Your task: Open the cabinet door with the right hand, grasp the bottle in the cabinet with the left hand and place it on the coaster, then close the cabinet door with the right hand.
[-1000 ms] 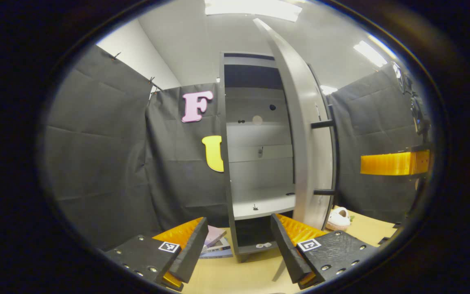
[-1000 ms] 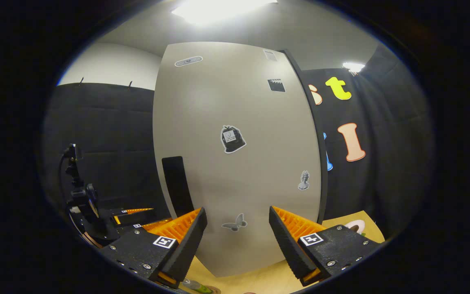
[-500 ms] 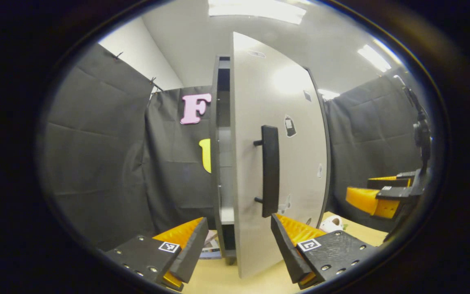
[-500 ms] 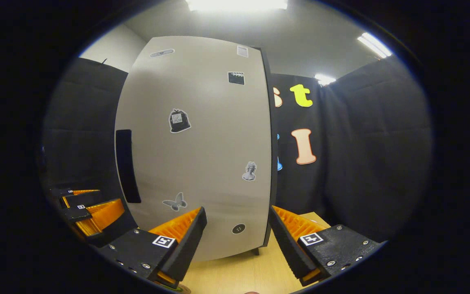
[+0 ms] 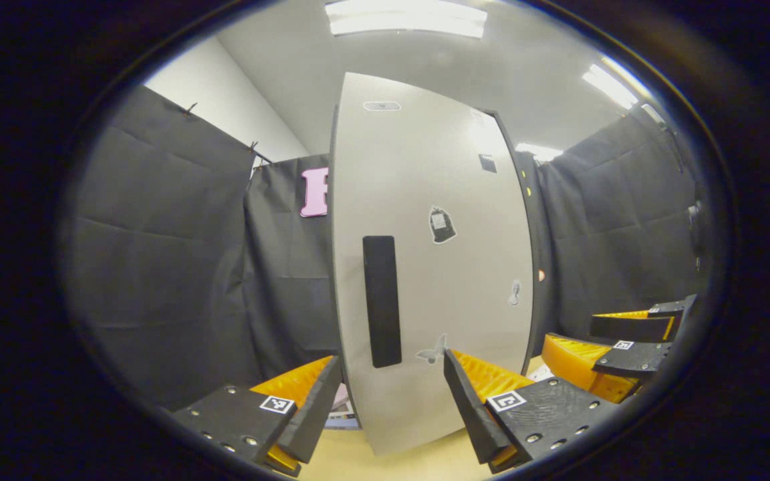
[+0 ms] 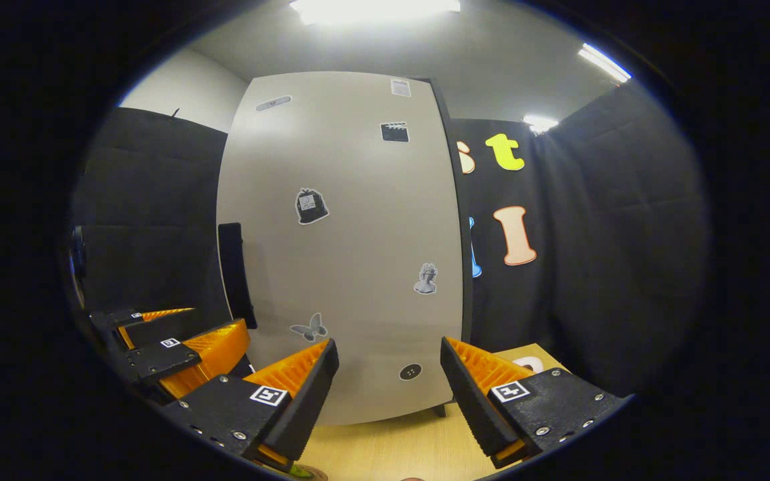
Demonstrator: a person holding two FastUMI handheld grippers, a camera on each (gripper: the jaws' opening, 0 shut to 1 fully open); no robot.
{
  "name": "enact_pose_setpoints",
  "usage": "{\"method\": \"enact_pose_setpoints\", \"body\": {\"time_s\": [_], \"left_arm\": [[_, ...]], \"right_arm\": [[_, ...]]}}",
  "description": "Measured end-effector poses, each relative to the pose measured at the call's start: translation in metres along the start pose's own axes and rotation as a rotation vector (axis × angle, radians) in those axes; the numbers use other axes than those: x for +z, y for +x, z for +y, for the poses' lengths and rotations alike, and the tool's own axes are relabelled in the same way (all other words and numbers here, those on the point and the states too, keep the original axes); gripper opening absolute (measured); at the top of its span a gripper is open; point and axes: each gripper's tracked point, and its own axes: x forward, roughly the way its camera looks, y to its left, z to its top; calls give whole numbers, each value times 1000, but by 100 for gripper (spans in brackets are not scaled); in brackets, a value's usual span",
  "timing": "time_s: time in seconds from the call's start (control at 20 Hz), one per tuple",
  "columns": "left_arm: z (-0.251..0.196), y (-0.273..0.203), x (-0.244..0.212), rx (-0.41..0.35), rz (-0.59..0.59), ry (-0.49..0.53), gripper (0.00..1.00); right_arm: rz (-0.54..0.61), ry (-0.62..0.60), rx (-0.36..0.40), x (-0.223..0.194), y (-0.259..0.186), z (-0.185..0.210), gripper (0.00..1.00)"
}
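Door (image 5: 452, 280): shut, handle (image 5: 382, 300) at 9 o'clock edge.
Left gripper (image 5: 392, 401): fingers wide apart, empty.
Right gripper (image 6: 388, 394): fingers wide apart, empty.

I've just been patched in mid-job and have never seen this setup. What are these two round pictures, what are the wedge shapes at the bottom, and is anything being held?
Each round picture comes from a camera riding on a hand-held two-finger gripper, looking forward along its fingers. The wedges at the bottom are those fingers: the left gripper in the left gripper view, the right gripper in the right gripper view. Both are open and hold nothing. Ahead stands a grey cabinet door, which looks shut, with a black handle and small stickers. The cabinet stands on a light wooden table.
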Motion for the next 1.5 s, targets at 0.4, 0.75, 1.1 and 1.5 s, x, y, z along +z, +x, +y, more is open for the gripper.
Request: {"method": "enact_pose_setpoints", "body": {"time_s": [0.4,0.75,1.1,1.5], "left_arm": [[-8,-7,-4,-3,25,-92,88],[3,-6,-4,6,20,-81,88],[8,-17,-3,34,26,-87,88],[7,-20,10,51,1,-51,88]], "right_arm": [[-8,-37,-20,1,-3,5,94],[-36,-86,-16,6,-11,13,95],[-59,-127,-18,13,-21,14,94],[-61,-88,-14,13,-26,11,95]]}}
